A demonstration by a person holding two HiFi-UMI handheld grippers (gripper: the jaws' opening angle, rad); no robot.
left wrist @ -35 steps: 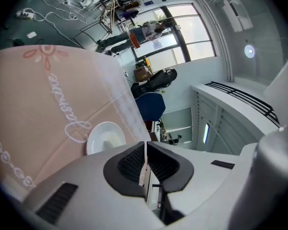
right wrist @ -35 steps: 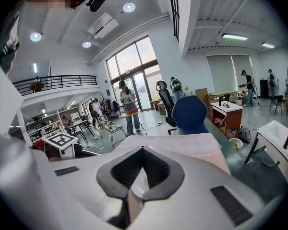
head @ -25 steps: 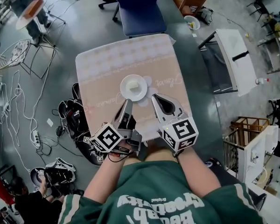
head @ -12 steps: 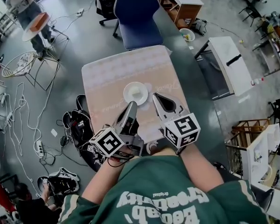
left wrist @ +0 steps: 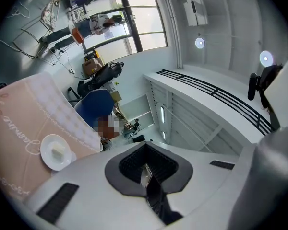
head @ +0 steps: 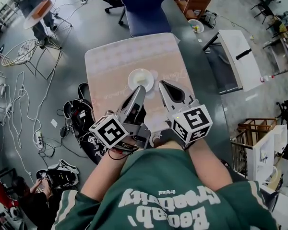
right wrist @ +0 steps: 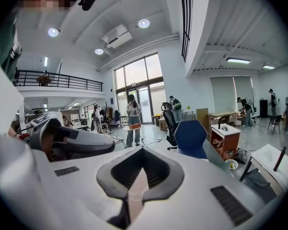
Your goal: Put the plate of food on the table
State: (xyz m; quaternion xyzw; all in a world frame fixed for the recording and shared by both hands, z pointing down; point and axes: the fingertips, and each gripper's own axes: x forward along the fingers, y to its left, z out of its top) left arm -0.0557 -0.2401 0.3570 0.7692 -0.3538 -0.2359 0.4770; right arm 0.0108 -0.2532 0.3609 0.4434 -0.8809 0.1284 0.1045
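Head view suggests the main risk is a careless dip or forward swing of the left tongs [head: 140, 91] or right tongs [head: 162, 84] — both clenched on nothing — clipping the plate of food [head: 140, 79] and shoving it across the tabletop [head: 110, 61]. That plate sits on the tabletop just beyond both tips, nearer the left pair, touched by neither

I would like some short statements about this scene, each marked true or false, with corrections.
1. The plate stands on the table. True.
2. The left gripper holds the plate. False: its jaws are shut on nothing.
3. A blue chair stands at the table's far side. True.
4. The plate is empty. False: a pale piece of food lies on it.
5. The right gripper is wide open. False: its jaws are together.
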